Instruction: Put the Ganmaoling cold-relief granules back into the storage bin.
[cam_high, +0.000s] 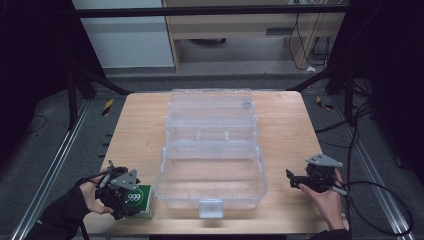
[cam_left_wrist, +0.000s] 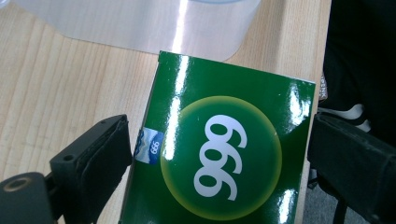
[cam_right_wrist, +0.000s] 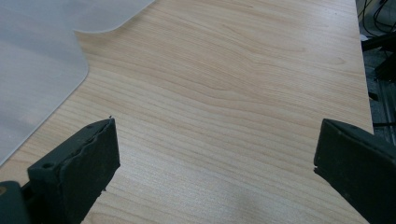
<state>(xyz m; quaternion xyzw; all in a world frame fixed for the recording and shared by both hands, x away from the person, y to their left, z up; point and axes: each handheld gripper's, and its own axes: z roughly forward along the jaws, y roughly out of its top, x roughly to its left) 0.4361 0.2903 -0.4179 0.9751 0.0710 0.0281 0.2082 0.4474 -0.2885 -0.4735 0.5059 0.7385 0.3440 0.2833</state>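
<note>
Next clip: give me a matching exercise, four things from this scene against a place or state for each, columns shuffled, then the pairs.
Things:
1. green box
2. clear plastic bin
3. right gripper
4. left gripper

Places or states:
A. lid swung open, nothing inside
B. jaws wide apart over bare wood table
C. at the table's near left corner, printed 999
D. jaws astride the green box

Pairs: 1-C, 2-A, 3-B, 4-D

Glossy green box (cam_left_wrist: 219, 154), pale wood table (cam_right_wrist: 243, 93)
</note>
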